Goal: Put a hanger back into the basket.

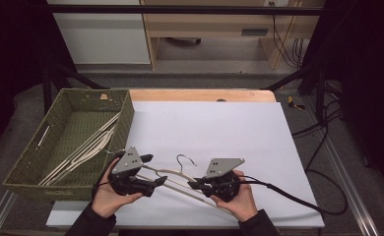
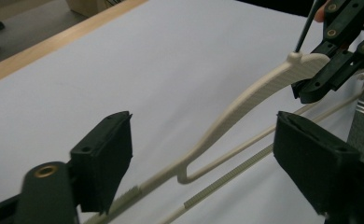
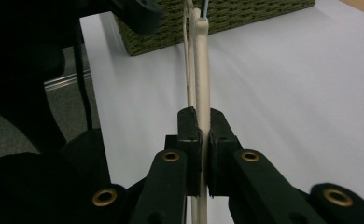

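You sit at a table [image 1: 200, 95] covered by a white sheet [image 1: 209, 132], with a woven green basket [image 1: 126, 123] at its left edge. Several cream hangers [image 1: 84, 150] already lie inside the basket.

One more hanger [image 1: 173, 173] lies across the near part of the sheet, just right of the basket, between your two hands. Its metal hook [image 1: 182, 160] points away from you.

Your right gripper [image 1: 198, 185] is clamped on this hanger: in the right gripper view the pads are pressed flat against both sides of the cream arm [image 3: 201, 93]. Your left gripper [image 1: 156, 183] sits at the hanger's other end, beside the basket. Its jaws stand wide apart, and in the left gripper view the hanger's arm [image 2: 245, 102] and thin lower bar [image 2: 227, 179] run between them with no pad pressing on either.

The step in hand looks like taking a two-handed hold of the hanger, ready to move it to the basket with the rest.

Next, you would likely close the left jaws on the arm, keeping the right grip firm so the hanger does not twist. Then lift both ends together and carry it left over the basket wall.
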`<action>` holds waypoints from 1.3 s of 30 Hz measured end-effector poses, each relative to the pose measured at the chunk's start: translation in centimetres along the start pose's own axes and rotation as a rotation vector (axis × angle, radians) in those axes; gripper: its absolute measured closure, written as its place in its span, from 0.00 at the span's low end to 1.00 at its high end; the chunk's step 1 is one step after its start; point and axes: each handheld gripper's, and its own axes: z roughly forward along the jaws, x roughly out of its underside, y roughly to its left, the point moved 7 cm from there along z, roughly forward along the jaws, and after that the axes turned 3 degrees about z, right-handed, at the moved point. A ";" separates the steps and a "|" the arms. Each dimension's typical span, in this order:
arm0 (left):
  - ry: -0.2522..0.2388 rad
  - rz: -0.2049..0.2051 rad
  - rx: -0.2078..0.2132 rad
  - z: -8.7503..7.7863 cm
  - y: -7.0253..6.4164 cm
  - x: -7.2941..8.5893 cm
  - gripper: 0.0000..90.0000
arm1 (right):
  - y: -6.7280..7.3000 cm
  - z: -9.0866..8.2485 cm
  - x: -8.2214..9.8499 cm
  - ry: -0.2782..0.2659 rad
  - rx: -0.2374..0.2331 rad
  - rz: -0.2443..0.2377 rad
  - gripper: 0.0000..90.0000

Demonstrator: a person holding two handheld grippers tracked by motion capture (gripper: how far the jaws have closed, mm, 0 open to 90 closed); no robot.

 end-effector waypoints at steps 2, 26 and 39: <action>0.020 0.018 0.029 0.5 -0.4 0.2 0.35 | 0.1 0.0 0.0 -0.001 -0.010 -0.001 0.97; 0.138 0.101 0.139 0.9 -2.8 1.4 0.90 | -0.5 0.1 0.1 -0.002 0.067 -0.034 0.82; 0.105 0.059 0.143 0.5 -3.7 1.1 0.96 | -1.9 -2.1 -0.6 -0.108 0.152 0.013 0.43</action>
